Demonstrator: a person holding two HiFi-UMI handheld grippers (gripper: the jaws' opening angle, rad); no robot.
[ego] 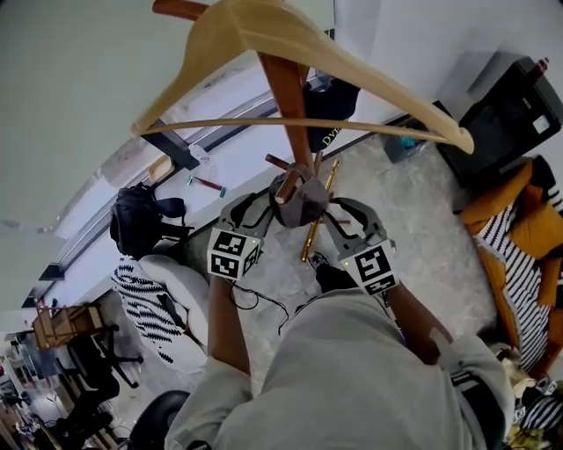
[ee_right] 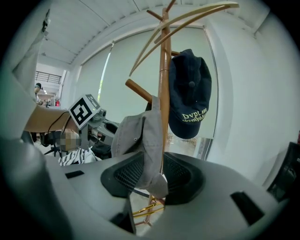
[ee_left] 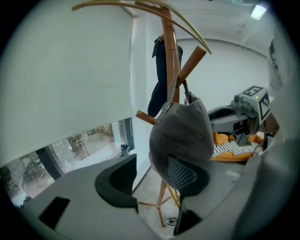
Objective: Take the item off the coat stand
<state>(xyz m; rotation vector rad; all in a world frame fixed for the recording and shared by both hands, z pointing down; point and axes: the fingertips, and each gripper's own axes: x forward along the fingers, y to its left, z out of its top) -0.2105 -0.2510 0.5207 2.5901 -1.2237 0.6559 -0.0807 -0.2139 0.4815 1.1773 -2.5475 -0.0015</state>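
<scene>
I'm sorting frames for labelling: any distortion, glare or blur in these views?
Head view: wide-angle, so the near wooden hanger looms large; sharp and evenly lit. Left gripper view: fisheye with dark corners, a bright ceiling light top right, gray cap in focus. Right gripper view: same fisheye vignette; the navy cap sits against a bright blind, yet its lettering stays legible.

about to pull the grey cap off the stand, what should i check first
1. Grey cap hangs on the coat stand: ok.
2. Right hand-held gripper open, with the cap's lower edge between its jaws: ok.
3. Left hand-held gripper centred on the cap: not ok, the cap sits in front of one jaw only.
4. Either grip closed on the cap: not ok.
5. Navy cap out of the way, on the pole's other side: ok.
6. Room under the hanger to lift: cannot tell.
</scene>
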